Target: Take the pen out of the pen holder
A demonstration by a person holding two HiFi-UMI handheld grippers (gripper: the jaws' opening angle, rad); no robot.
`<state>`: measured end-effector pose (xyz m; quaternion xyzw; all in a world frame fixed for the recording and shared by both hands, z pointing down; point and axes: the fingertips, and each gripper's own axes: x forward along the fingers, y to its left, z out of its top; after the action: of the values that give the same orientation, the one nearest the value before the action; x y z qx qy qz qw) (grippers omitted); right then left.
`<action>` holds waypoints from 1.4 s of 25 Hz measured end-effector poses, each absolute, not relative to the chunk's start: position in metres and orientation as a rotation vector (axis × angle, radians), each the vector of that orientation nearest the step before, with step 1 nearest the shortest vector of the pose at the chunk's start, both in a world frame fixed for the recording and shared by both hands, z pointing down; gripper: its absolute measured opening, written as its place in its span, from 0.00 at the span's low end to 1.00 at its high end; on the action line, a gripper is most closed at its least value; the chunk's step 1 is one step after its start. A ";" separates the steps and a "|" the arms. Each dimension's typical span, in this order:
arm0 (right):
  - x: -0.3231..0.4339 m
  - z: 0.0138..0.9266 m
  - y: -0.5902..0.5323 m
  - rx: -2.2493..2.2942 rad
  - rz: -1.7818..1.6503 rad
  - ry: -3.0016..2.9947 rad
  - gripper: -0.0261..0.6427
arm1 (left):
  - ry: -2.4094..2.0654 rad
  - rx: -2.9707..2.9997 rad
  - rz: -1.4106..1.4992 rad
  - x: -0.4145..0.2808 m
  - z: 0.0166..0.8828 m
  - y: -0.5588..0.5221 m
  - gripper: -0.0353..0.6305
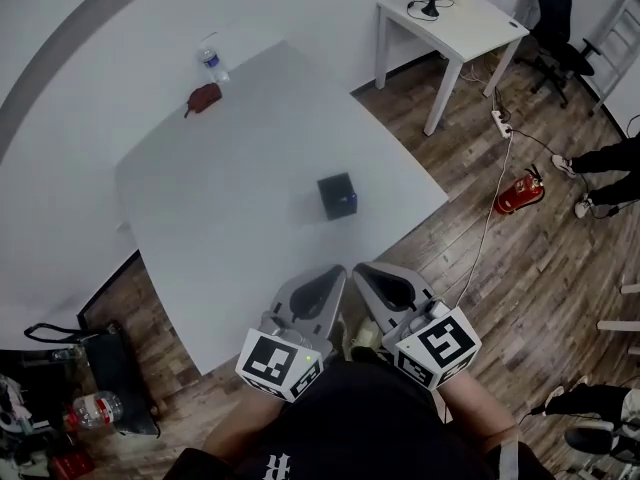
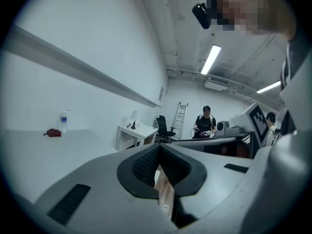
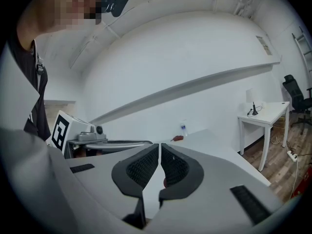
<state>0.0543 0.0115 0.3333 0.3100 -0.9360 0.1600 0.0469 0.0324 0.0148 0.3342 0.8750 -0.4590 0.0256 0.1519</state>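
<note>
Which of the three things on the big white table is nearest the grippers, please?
The dark pen holder, standing mid-table; the red pouch and the water bottle sit together at the far edge.

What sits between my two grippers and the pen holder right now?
Nothing: in the head view only bare white table separates the left gripper and right gripper from the pen holder. The bottle and red item lie far beyond it.

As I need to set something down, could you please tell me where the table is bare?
Wide bare tabletop lies left of the pen holder, and between it and the near edge. Only the far corner is occupied: water bottle, red pouch.
</note>
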 end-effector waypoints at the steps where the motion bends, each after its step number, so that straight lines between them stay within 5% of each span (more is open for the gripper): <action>1: 0.053 0.338 0.003 0.950 0.495 -2.847 0.06 | -1.314 2.511 0.076 0.031 0.337 0.008 0.06; 14: 0.043 0.450 -0.111 1.053 0.589 -2.529 0.07 | -1.217 2.502 0.103 -0.002 0.374 -0.077 0.06; 19: 0.048 0.514 -0.138 1.015 0.625 -2.383 0.14 | -1.194 2.453 0.133 -0.008 0.393 -0.098 0.06; 35: 0.045 0.597 -0.154 0.867 0.553 -2.100 0.17 | -1.201 2.359 0.153 -0.033 0.424 -0.119 0.06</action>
<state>0.0446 -0.1545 0.5971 0.3411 -0.8266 0.2178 0.3911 -0.0331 -0.1187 0.4235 0.8631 -0.4393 0.0560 0.2426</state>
